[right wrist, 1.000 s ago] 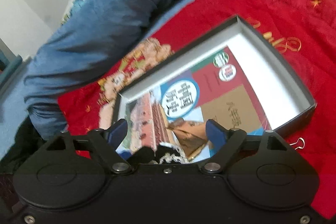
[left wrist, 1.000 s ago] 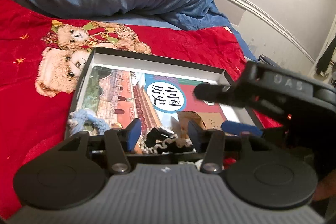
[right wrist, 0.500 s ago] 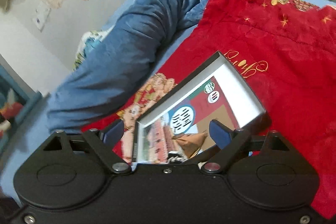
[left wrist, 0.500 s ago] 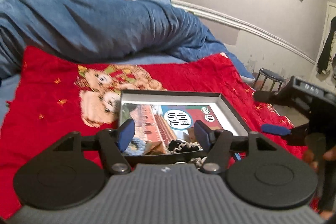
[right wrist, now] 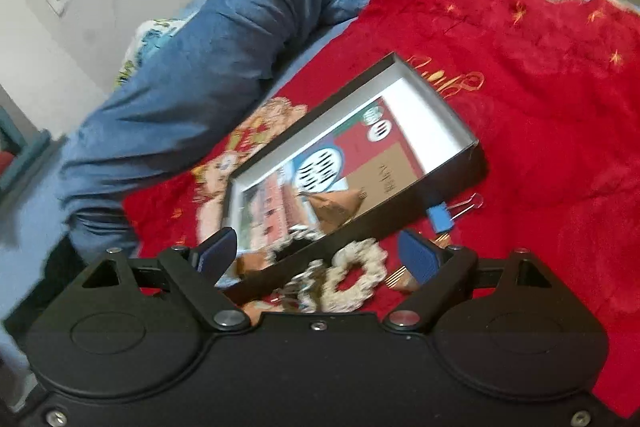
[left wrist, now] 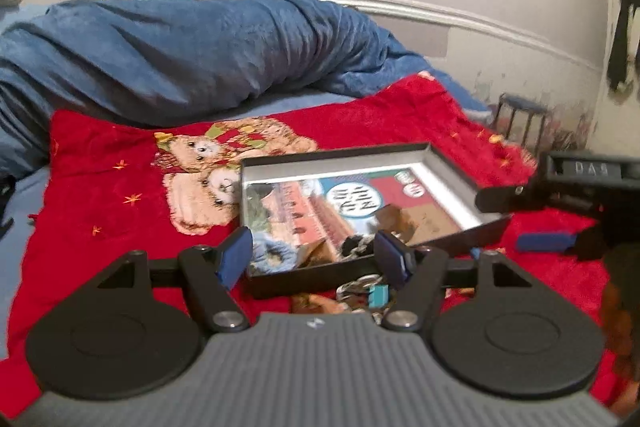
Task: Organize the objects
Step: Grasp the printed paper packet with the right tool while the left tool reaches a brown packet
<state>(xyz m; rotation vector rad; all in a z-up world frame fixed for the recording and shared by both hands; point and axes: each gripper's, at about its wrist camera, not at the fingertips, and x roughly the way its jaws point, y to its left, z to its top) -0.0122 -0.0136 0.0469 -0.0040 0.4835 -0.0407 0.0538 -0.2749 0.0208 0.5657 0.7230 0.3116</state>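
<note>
Both sets of jaws stand wide and hold nothing: the left gripper (left wrist: 314,259) and right gripper (right wrist: 316,253) hang over the near rim of the shallow box (right wrist: 452,113), likely to choose. Outside that rim lie a cream scrunchie (right wrist: 354,281) and blue binder clip (right wrist: 440,217); inside, a blue scrunchie (left wrist: 272,253).

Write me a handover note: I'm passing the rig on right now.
Left hand-held gripper: open, empty.
Right hand-held gripper: open, empty.
Black box on the red blanket holds a book, a blue scrunchie, a black-and-white scrunchie and a brown piece.
Left outside: cream scrunchie, blue binder clip, plus small blurred items by the box's near wall.
</note>
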